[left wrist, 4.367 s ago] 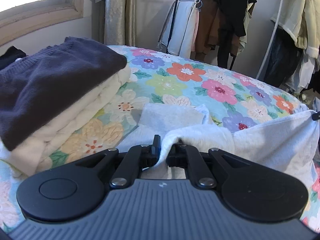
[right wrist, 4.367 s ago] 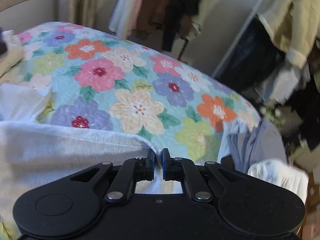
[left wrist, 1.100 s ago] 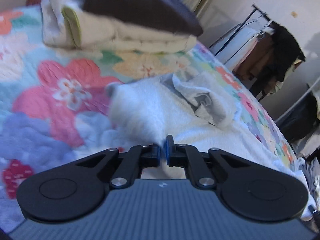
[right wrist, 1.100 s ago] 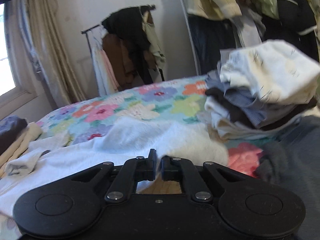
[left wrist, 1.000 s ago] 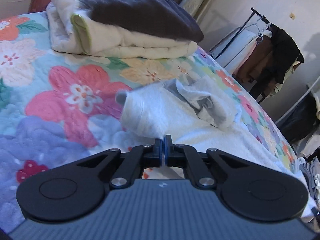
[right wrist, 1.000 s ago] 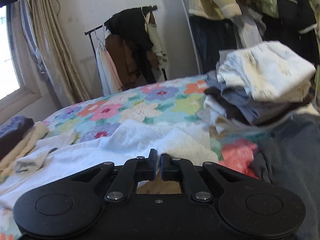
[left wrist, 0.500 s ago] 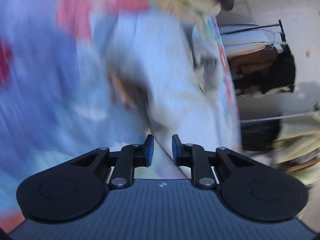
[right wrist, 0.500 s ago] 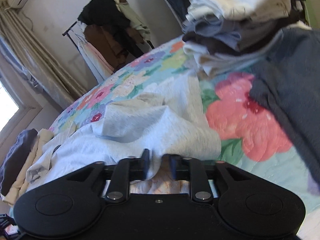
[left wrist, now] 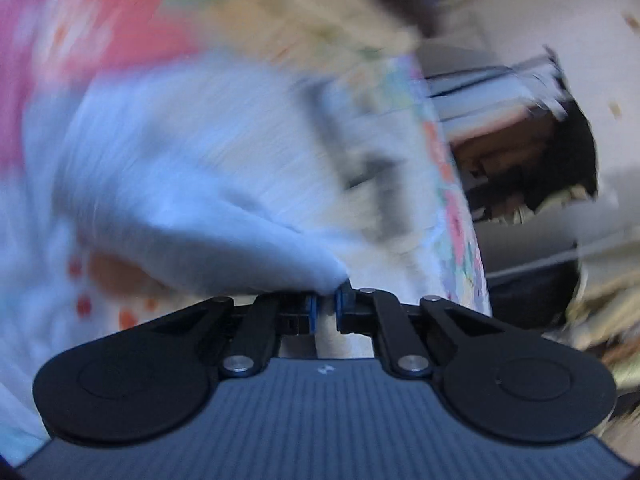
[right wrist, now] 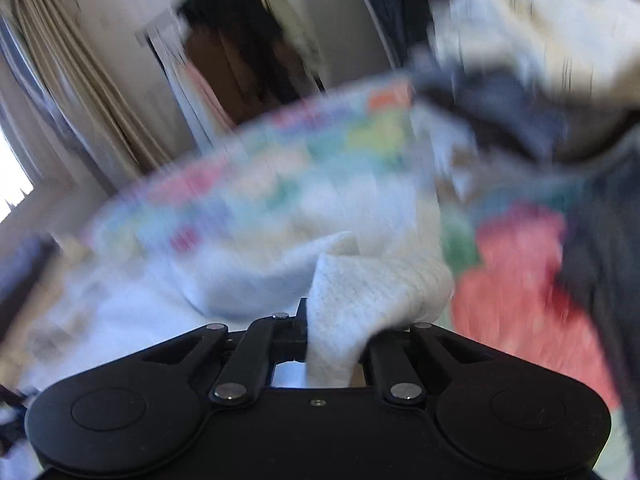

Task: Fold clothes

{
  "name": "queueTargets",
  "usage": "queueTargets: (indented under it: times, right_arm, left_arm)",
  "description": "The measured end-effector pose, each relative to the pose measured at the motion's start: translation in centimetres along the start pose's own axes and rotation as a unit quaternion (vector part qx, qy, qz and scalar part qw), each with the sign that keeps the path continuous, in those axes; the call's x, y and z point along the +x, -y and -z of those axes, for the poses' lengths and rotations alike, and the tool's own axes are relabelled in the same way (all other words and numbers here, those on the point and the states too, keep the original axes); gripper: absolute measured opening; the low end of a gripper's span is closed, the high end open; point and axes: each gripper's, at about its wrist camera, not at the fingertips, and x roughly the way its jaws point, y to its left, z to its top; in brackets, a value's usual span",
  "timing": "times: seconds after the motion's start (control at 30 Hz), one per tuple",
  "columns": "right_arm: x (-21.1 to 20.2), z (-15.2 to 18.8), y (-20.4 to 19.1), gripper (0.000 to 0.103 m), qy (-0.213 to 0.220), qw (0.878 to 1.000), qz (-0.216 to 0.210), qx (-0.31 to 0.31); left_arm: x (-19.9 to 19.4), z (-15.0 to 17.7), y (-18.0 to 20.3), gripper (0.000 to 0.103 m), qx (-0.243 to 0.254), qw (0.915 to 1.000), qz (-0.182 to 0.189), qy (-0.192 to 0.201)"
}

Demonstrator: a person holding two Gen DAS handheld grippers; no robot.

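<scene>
1. The light grey garment (right wrist: 240, 280) lies spread on the floral bedspread (right wrist: 280, 168); both views are heavily motion-blurred.
2. Left gripper (left wrist: 325, 307): its jaws have just been closing and now stand nearly together, clamped on a rounded fold of the garment (left wrist: 200, 200) that bulges just ahead of the blue pads.
3. Right gripper (right wrist: 334, 334): its jaws have just been closing and are pinched on a thick fold of the same garment, which rises between the fingers and drapes over the right-hand one.
4. On the bedspread, to the right of the garment, a dark grey garment (right wrist: 600, 280) lies next to a pile of mixed clothes (right wrist: 540, 60).
5. Beyond the garment in the left wrist view sits a cream folded stack (left wrist: 300, 20), blurred.
6. Past the bedspread's far edge stand a clothes rack (right wrist: 240, 48) and beige curtains (right wrist: 80, 92).
</scene>
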Motion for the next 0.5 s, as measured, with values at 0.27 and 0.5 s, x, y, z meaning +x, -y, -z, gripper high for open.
queueTargets:
  times: [0.27, 0.5]
  right_arm:
    - [-11.4, -2.8, -2.9, 0.004, 0.048, 0.996, -0.063, -0.034]
    - [-12.9, 4.4, -0.1, 0.003, -0.070, 0.997, -0.010, -0.002]
  left_arm:
    - [-11.5, -0.2, 4.7, 0.005, 0.171, 0.9835, 0.015, 0.056]
    - [-13.6, 3.4, -1.8, 0.007, 0.135, 0.9893, -0.042, -0.037]
